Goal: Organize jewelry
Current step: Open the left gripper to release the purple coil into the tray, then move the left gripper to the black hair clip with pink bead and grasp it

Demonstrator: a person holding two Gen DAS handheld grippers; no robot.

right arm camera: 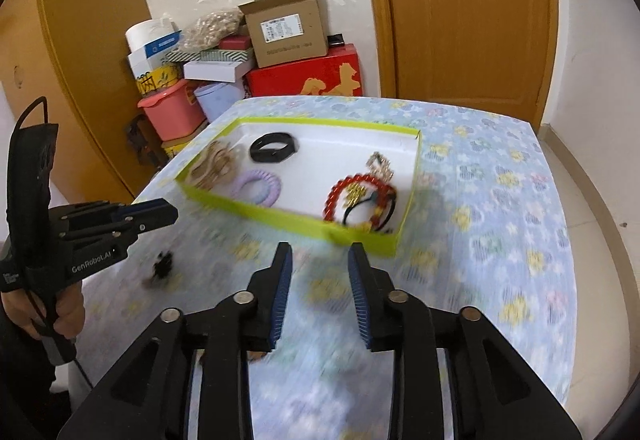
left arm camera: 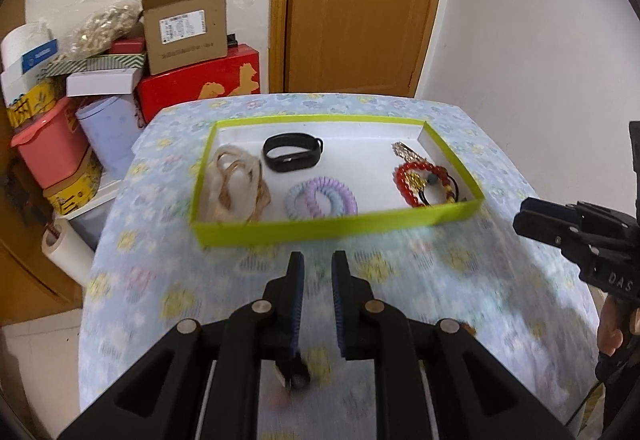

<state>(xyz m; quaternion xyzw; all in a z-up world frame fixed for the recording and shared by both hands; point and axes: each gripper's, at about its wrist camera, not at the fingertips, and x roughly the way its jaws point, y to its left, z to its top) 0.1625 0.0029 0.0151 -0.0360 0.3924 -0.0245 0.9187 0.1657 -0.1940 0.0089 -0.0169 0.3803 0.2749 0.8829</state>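
Hovering low over the flowered desk (left arm camera: 460, 280), the left tool (left arm camera: 318, 264) has its jaws apart with a narrow gap and nothing between them; the right tool (right arm camera: 320, 254) hangs just short of the tray with its jaws spread wider, likewise empty; ahead of both sits the lime-green tray (left arm camera: 332, 226) with its white floor, and the jewelry lies inside it; a black wristband (left arm camera: 292, 152) rests near the back, a tangle of cream bands (left arm camera: 236, 182) fills the tray's left end, pastel spiral hair ties (left arm camera: 320, 198) lie near the front wall, and at the right end a red bead bracelet (left arm camera: 416, 180) sits bunched with a black hair tie (right arm camera: 360, 214) and a gold clip (left arm camera: 402, 150); from the right wrist view a small dark item (right arm camera: 162, 266) lies on the cloth outside the tray, below the left tool's tip, too blurred to name; a similar dark piece (left arm camera: 298, 378) shows under the left tool's fingers in its own view; beyond the desk stand stacked boxes (left arm camera: 184, 28) and a brown door (left arm camera: 360, 8).
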